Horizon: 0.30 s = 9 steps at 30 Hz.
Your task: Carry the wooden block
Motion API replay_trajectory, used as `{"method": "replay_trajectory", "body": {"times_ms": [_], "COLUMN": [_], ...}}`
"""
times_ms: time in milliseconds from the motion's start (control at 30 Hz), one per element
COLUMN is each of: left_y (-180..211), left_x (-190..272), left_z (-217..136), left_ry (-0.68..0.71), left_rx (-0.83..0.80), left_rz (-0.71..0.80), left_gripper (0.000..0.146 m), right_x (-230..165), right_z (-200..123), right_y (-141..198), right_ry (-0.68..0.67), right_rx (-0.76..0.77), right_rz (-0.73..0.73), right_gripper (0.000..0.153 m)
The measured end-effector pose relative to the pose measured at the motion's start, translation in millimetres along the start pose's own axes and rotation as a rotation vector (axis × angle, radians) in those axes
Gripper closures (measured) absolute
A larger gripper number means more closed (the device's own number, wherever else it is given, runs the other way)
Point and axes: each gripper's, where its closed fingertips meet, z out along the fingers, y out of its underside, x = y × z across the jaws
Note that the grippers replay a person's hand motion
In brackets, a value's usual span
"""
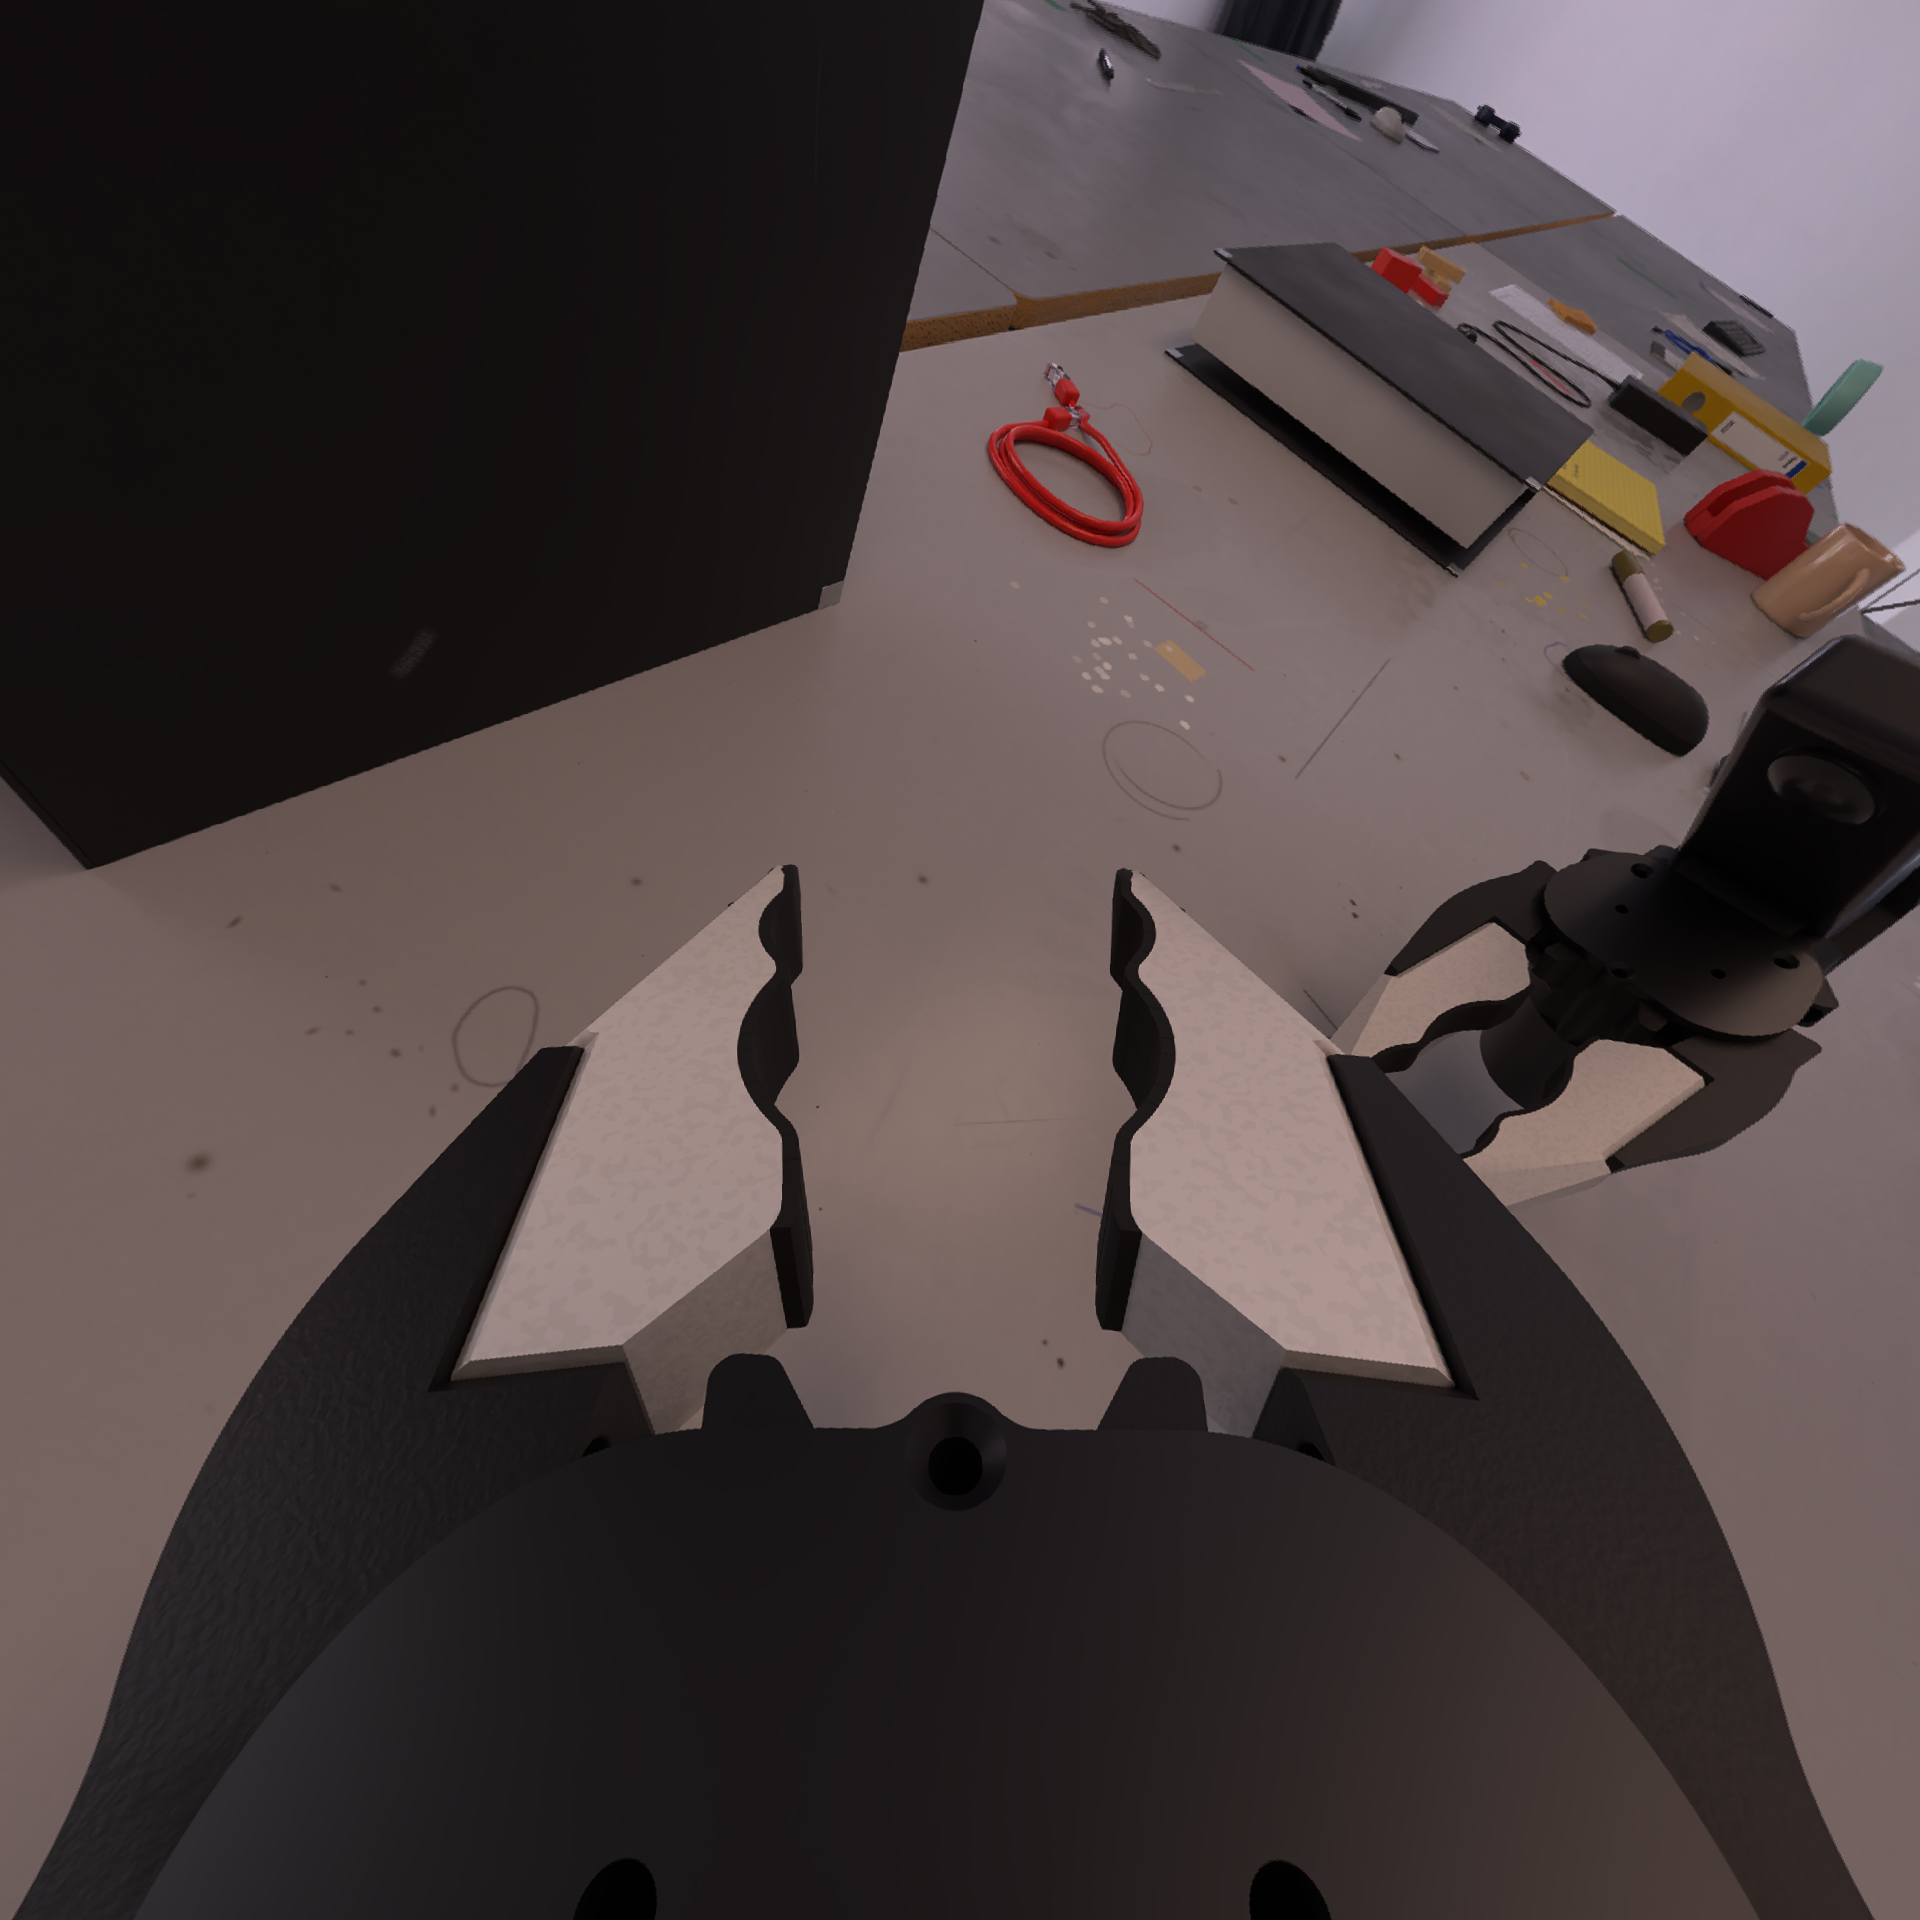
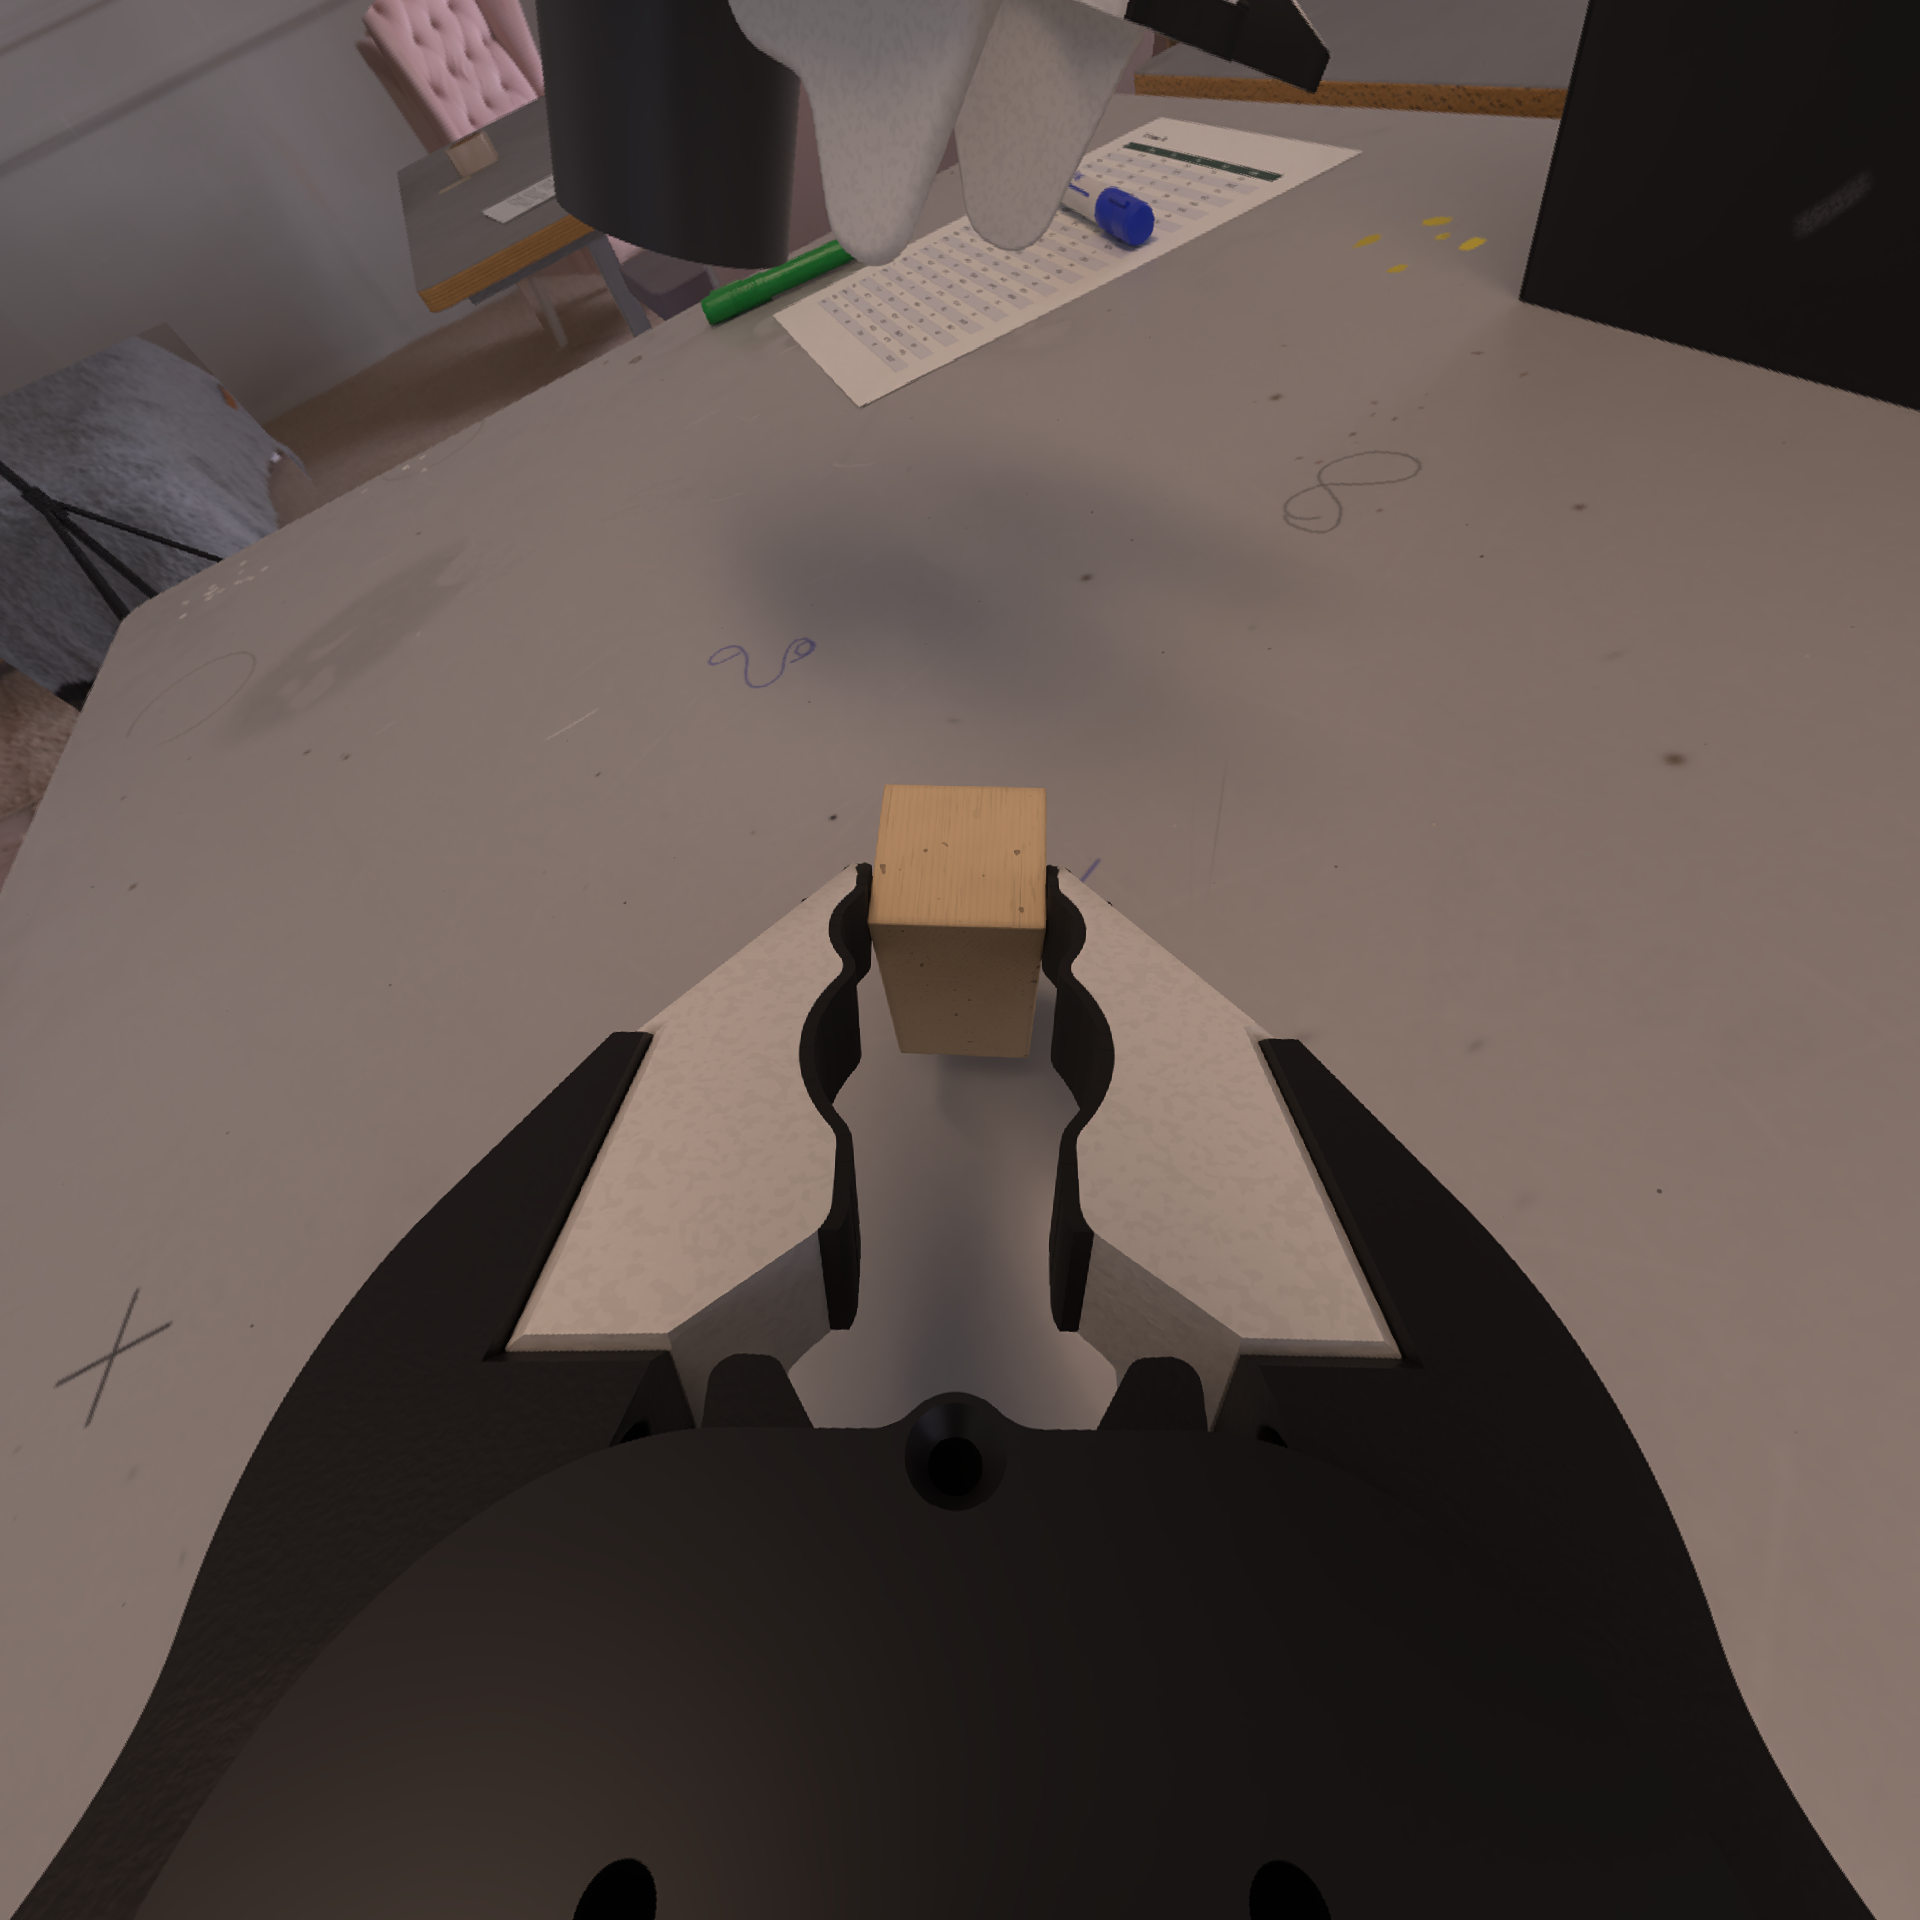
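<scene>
The wooden block (image 2: 958, 914) is a light tan cuboid, seen only in the right wrist view. My right gripper (image 2: 956, 883) is shut on it, with the tips pressing its two sides, low over the grey table (image 2: 1351, 779). The right gripper also shows in the left wrist view (image 1: 1455, 1070) at the right edge, where the block is hidden. My left gripper (image 1: 956, 883) is open and empty, above bare table. It shows at the top of the right wrist view (image 2: 935, 177), fingers pointing down, beyond the block.
A big black box (image 1: 416, 416) stands at the left. A red cable coil (image 1: 1065, 478), a black-topped case (image 1: 1382, 395), a black mouse (image 1: 1636, 696) and a mug (image 1: 1829, 577) lie farther off. A printed sheet (image 2: 987, 301), a green marker (image 2: 774, 281) and a blue-capped marker (image 2: 1117, 213) lie beyond the block.
</scene>
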Motion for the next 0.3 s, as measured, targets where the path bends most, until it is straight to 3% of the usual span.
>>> {"method": "replay_trajectory", "body": {"times_ms": [300], "left_y": [-3.9], "left_x": [7.2], "left_z": [1.3], "left_ry": [0.006], "left_rx": [0.004], "left_rz": [0.013], "left_gripper": [0.086], "right_x": [-0.3], "right_z": [3.3], "right_y": [3.4], "right_ry": [0.024], "right_rx": [-0.03], "right_rz": [-0.028], "right_gripper": [0.12]}}
